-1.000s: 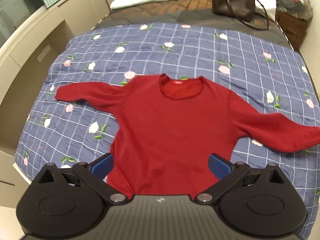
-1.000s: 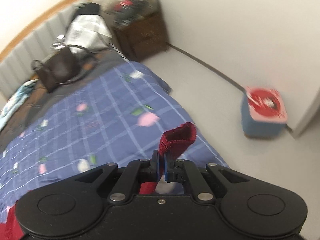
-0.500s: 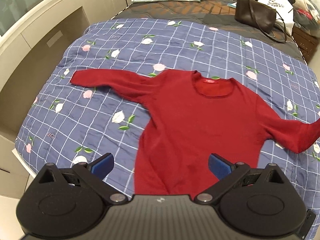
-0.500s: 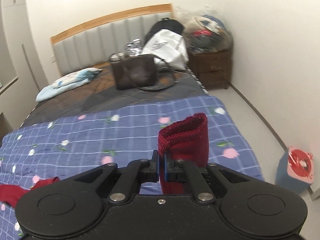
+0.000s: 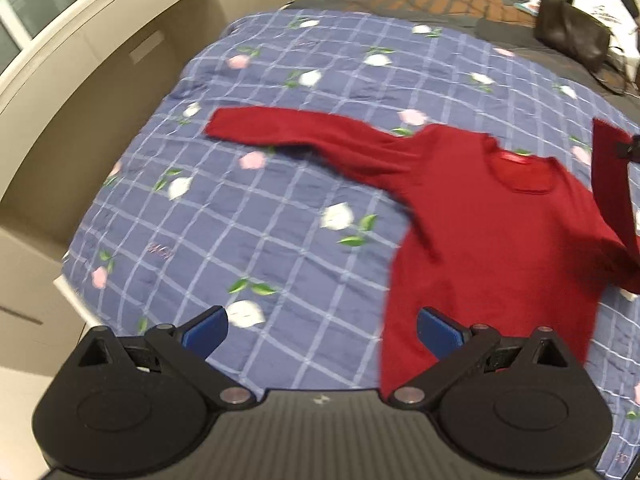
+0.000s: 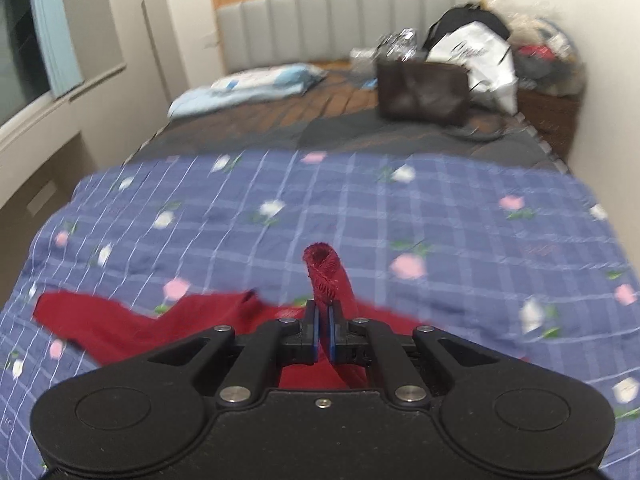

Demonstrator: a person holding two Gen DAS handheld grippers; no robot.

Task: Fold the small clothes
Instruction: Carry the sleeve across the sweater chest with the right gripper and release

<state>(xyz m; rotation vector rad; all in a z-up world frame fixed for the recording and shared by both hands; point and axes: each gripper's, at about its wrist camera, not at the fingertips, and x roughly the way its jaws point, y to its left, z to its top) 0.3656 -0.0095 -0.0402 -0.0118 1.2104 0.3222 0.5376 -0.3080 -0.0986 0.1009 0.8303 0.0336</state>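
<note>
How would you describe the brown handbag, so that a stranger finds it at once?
Start at the padded headboard and look down to the bare dark part of the bed. The brown handbag stands there, right of the blue pillow. It is dark and boxy, unlike the white bag behind it.

Red long-sleeve sweater (image 5: pixel 492 240) is laid front-up on the bed, neck w/ red label toward the headboard. One sleeve (image 5: pixel 288 132) is stretched flat sideways; other sleeve's cuff (image 6: pixel 326 268) is lifted off the bed, standing upright, slightly twisted.
</note>
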